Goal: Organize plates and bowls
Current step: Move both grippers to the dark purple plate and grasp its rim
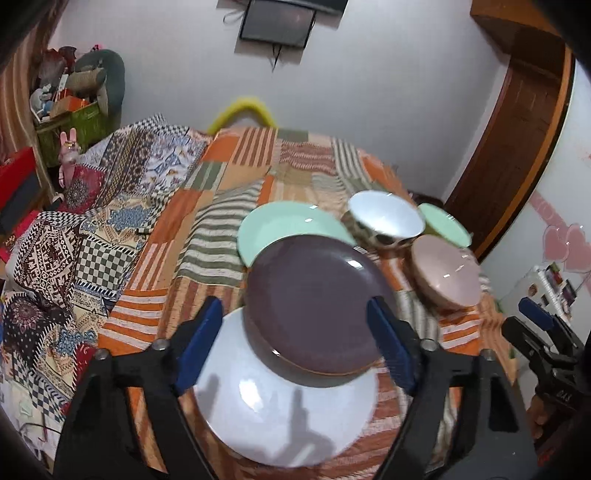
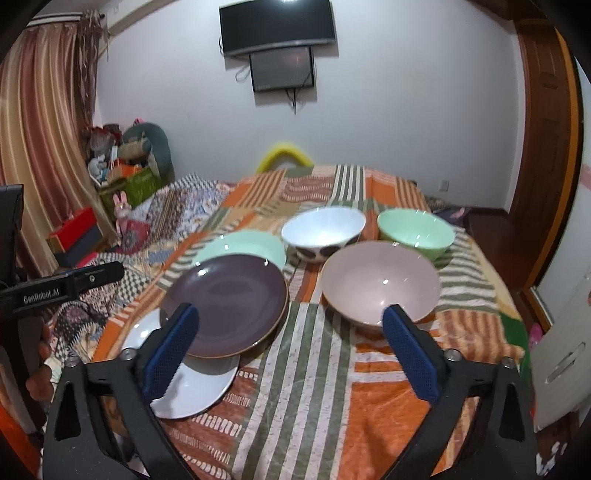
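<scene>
On the patchwork bed cover, a purple plate point(image 1: 314, 302) point(image 2: 227, 299) lies partly on a white plate point(image 1: 288, 406) point(image 2: 195, 384) and overlaps a mint plate point(image 1: 284, 227) point(image 2: 243, 245). To the right stand a white spotted bowl point(image 1: 386, 218) point(image 2: 323, 232), a pink bowl point(image 1: 445, 275) point(image 2: 380, 284) and a mint bowl point(image 1: 443, 223) point(image 2: 415, 229). My left gripper point(image 1: 295, 347) is open and empty above the plates, its jaws either side of the purple plate. My right gripper point(image 2: 291, 350) is open and empty before the pink bowl; it also shows in the left wrist view point(image 1: 539, 332).
The bed cover point(image 2: 314, 406) is soft and uneven, with a second patterned quilt point(image 1: 74, 229) to the left. A wooden door point(image 1: 517, 140) stands at the right. A crate of toys point(image 2: 125, 173) and curtains are at far left. A screen point(image 2: 277, 33) hangs on the wall.
</scene>
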The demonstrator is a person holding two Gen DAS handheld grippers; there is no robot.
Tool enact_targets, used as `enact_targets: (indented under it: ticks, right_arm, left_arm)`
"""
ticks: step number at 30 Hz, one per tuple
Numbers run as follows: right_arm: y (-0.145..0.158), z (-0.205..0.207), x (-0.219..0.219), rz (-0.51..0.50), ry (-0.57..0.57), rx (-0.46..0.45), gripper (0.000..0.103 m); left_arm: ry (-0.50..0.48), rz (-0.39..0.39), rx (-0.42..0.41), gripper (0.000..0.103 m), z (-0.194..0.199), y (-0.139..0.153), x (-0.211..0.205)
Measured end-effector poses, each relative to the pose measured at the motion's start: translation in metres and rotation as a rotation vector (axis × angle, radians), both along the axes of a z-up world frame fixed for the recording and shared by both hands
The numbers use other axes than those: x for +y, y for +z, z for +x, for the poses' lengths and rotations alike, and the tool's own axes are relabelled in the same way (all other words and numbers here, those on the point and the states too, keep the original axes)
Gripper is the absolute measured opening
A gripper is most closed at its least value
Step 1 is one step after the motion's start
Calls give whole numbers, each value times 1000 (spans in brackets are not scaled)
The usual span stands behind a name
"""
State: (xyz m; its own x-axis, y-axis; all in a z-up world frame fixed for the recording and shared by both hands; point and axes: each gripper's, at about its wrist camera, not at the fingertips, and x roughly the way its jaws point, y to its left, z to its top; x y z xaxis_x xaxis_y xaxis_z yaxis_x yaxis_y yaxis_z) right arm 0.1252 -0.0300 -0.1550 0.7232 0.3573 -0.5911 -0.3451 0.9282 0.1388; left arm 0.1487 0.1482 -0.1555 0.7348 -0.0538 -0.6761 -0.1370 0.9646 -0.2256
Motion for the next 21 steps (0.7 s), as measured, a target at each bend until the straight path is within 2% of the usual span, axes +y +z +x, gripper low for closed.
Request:
enact_targets:
  ticks: [4,9,17,21]
  right_arm:
    - [-15,17,5,2,14,71,77]
    - [-34,36,13,15,38,156,55]
    - [-56,59,26,-17,48,212,38]
    - [-66,70,30,-18,52,250,31]
  left_arm:
    - [-21,32,60,57,20,-20,12]
    - [-41,39,123,40,43,-44,22]
    - [-57,27,163,33,69,-67,28]
    - [-62,5,191,24,81,-78,32]
